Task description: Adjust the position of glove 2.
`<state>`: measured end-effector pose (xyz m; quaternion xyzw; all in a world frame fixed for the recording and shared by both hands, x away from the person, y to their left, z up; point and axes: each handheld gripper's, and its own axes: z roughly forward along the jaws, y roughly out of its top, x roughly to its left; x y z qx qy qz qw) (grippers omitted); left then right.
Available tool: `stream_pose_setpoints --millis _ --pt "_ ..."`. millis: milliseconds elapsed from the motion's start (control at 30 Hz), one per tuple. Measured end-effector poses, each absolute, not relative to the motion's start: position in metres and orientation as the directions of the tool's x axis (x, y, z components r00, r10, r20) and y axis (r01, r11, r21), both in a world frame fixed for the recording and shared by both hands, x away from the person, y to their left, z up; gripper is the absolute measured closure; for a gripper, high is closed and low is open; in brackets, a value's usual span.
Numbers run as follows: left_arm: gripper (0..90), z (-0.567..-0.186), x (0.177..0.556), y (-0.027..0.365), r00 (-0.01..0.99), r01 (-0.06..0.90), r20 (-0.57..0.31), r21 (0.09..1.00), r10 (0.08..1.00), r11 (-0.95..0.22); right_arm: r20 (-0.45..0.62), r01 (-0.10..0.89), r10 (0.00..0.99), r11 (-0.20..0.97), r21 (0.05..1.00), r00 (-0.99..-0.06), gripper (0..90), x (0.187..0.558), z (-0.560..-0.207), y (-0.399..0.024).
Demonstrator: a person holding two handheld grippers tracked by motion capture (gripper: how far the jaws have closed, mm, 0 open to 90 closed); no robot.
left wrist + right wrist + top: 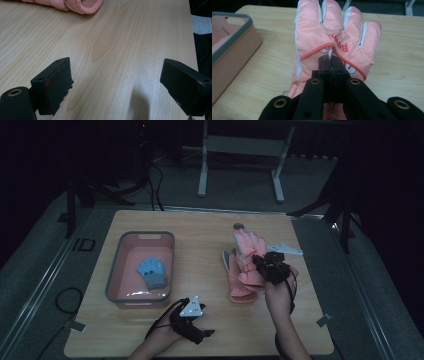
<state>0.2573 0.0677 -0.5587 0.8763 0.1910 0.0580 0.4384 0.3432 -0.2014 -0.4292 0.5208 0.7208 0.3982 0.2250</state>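
The left tongs (200,332) rest low at the near edge of the tabletop (200,227), jaws standing wide apart over bare wood with nothing between them; the hand behind them is cut off by the bottom of the high view. To their left sits a pink tub with a grey rim (116,262), and in it a small blue-grey glove (151,272) whose detail is too dim to read. The right tongs (261,262) are pinched tight together on a pink ski glove (332,42), gripping its back near the cuff, so the red lettering there is partly hidden behind the black jaws. That glove is padded, salmon pink with pale grey strips between the fingers and a red piping line across the back; it hangs fingers upward, lifted over a second pink glove (239,287) lying flat right of centre on the tabletop. Open wood lies between the tub and the gloves and along the far edge; the right edge is close to the gloves.
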Motion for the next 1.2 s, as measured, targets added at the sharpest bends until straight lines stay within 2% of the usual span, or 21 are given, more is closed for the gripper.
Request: stream_pose_setpoints --millis 367,567,800,1167,1200 --pt "10.6 -0.559 0.257 0.068 0.921 0.280 -0.062 0.790 0.384 -0.545 0.028 0.617 0.945 0.191 0.763 -0.326 88.5 0.346 -0.464 -0.174" --pt "10.6 -0.559 0.257 0.067 0.919 0.288 -0.070 0.790 0.387 -0.542 0.059 0.658 0.948 0.170 0.734 -0.312 86.4 0.352 -0.490 -0.173" --pt "10.6 -0.559 0.257 0.067 0.919 0.289 -0.071 0.791 0.388 -0.540 0.069 0.650 0.947 0.161 0.743 -0.313 81.2 0.352 -0.494 -0.174" --pt "10.6 -0.560 0.258 0.067 0.919 0.291 -0.071 0.784 0.387 -0.548 0.106 0.570 0.904 0.166 0.804 -0.413 35.1 0.353 -0.469 -0.189" --pt "10.6 -0.560 0.258 0.067 0.919 0.291 -0.071 0.784 0.387 -0.548 0.106 0.570 0.904 0.166 0.804 -0.413 35.1 0.353 -0.469 -0.189"
